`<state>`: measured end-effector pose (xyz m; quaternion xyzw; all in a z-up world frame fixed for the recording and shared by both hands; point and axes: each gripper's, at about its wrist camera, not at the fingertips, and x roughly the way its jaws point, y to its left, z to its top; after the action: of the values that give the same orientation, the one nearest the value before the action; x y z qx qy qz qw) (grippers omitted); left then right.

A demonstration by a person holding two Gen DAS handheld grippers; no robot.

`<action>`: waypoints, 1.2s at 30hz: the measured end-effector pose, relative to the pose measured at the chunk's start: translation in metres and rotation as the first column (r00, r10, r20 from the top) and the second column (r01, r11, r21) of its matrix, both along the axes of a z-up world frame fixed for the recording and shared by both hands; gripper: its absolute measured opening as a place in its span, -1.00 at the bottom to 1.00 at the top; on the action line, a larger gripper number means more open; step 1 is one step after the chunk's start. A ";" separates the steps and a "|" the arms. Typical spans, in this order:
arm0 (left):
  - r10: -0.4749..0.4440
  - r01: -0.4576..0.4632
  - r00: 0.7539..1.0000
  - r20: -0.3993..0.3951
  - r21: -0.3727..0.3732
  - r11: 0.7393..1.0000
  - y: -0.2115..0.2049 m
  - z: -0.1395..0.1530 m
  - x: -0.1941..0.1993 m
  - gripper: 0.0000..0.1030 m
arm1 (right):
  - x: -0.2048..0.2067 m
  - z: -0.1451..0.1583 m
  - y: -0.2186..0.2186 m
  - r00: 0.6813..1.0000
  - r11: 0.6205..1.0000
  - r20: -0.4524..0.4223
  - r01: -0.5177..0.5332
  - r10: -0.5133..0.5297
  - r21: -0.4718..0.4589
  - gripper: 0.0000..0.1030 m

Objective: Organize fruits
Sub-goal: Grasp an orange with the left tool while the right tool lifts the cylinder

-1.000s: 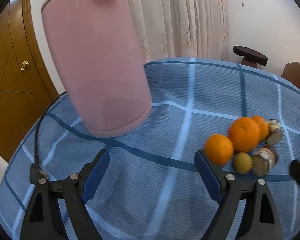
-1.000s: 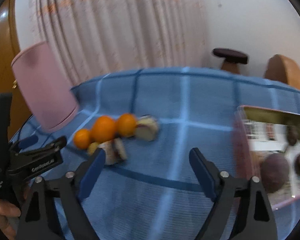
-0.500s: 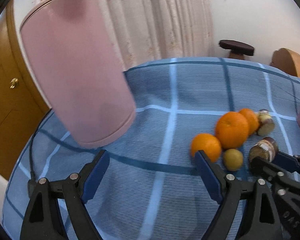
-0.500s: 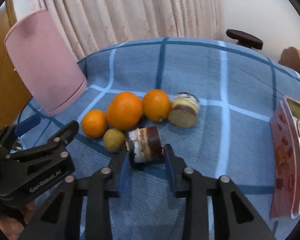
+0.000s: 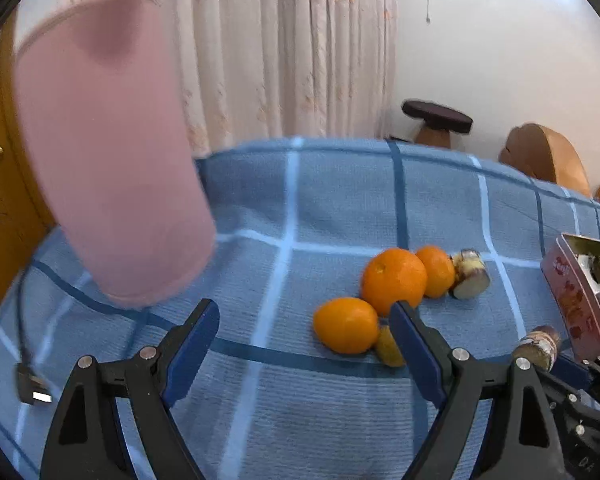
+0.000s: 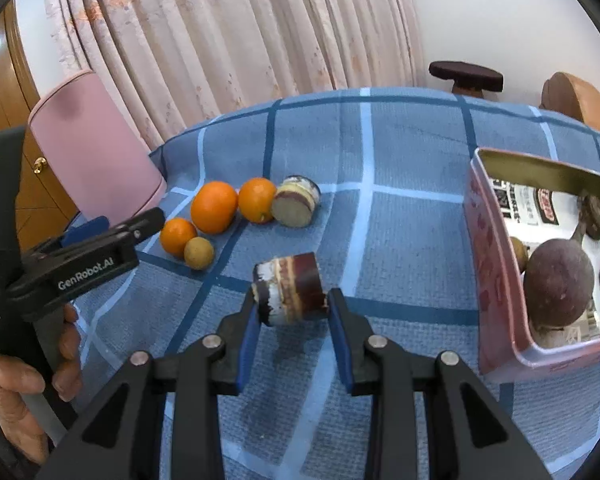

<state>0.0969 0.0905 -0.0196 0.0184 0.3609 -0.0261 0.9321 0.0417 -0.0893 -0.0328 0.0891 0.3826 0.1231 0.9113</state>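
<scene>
The right gripper (image 6: 291, 312) pinched a short piece of sugarcane (image 6: 288, 289), dark purple with pale bands, between its blue pads, low in the middle of the right wrist view and lifted clear of the blue checked tablecloth (image 6: 400, 208). Just to the right of it sat a pink tin box (image 6: 496, 280), open at the top, with a large dark purple round fruit (image 6: 558, 284) inside and some smaller dark ones behind it.

Up and to the left on the cloth lay the rest of the fruit in a cluster: a large orange (image 6: 214, 213), a second orange (image 6: 257, 200) touching it, a smaller orange (image 6: 178, 237) in front, a small yellow-green fruit (image 6: 198, 253) beside that, and another piece of sugarcane (image 6: 295, 207) lying on its side against the second orange. A tall pink container (image 6: 96, 148) stood at the left edge of the table, before the pale curtain (image 6: 240, 28).

The left gripper (image 5: 304, 346) hovered with its fingers spread wide and nothing between them, low in the left wrist view; the smaller orange lay just inside its right finger there. In the right wrist view a bare hand (image 6: 28, 376) gripped its handle at the lower left.
</scene>
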 end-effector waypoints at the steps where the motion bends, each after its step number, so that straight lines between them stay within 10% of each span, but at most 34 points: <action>1: 0.001 -0.001 1.000 -0.011 0.016 1.000 -0.004 -0.003 0.004 0.70 | -0.001 0.000 -0.001 1.000 1.000 0.000 0.000 0.000 0.005 -0.30; 5: -0.003 0.004 0.999 -0.038 0.031 1.000 -0.012 -0.010 0.015 0.70 | -0.002 0.000 -0.003 1.000 1.000 -0.004 -0.006 0.006 0.011 -0.30; 13: -0.026 0.003 0.992 -0.127 -0.181 0.984 0.019 -0.013 0.015 0.47 | 0.002 -0.002 -0.003 1.000 1.000 -0.017 -0.018 0.018 0.024 -0.30; 23: 0.037 -0.057 0.989 -0.143 -0.138 0.989 0.000 -0.010 0.038 0.50 | 0.002 -0.004 -0.005 1.000 0.999 -0.025 -0.018 0.019 0.026 -0.30; 28: -0.012 -0.010 0.985 -0.175 -0.125 0.992 -0.004 -0.011 0.028 0.00 | 0.004 -0.006 -0.005 0.999 0.999 -0.040 -0.022 0.024 0.035 -0.30; 32: -0.022 -0.025 0.983 -0.182 -0.253 0.967 0.017 -0.013 0.027 -0.03 | 0.003 -0.005 -0.006 0.999 0.999 -0.031 -0.026 0.027 0.034 -0.30; 36: -0.012 -0.010 0.992 -0.128 -0.170 0.985 0.005 -0.015 0.030 -0.14 | 0.000 -0.002 -0.005 1.000 0.999 -0.006 -0.023 0.023 0.033 -0.30</action>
<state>0.1265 0.0953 -0.0350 -0.0628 0.4167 -0.0583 0.9050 0.0420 -0.0947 -0.0348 0.0999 0.3847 0.1396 0.9070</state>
